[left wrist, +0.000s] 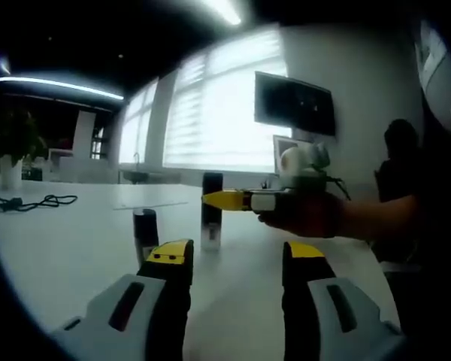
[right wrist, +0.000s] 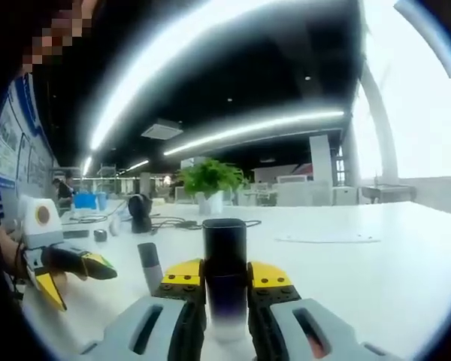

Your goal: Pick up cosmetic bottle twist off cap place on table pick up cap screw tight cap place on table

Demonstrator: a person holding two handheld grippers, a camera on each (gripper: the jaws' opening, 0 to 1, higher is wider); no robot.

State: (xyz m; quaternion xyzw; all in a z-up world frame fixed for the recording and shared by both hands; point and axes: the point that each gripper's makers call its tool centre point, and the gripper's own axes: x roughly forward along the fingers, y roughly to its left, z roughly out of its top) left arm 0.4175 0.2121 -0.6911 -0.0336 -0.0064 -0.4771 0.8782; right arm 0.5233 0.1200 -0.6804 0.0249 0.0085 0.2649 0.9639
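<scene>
— Two bottles on your desk (right wrist: 406, 256)?
— Yes. Your right gripper (right wrist: 227, 280) has its jaws clamped on the upright cosmetic bottle (right wrist: 225, 278); the smaller bottle (right wrist: 149, 267) stands beside it.
— Your left gripper (left wrist: 237, 259)?
— Jaws apart, holding nothing.

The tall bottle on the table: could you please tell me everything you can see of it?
The bottle is a dark, glossy cylinder fading to a pale, frosted-looking base, with a flat top; no cap seam can be made out. It stands upright on the white table, clamped between the yellow-tipped jaws of the right gripper. In the left gripper view it stands beyond that view's open jaws, near a smaller dark cylinder.
</scene>
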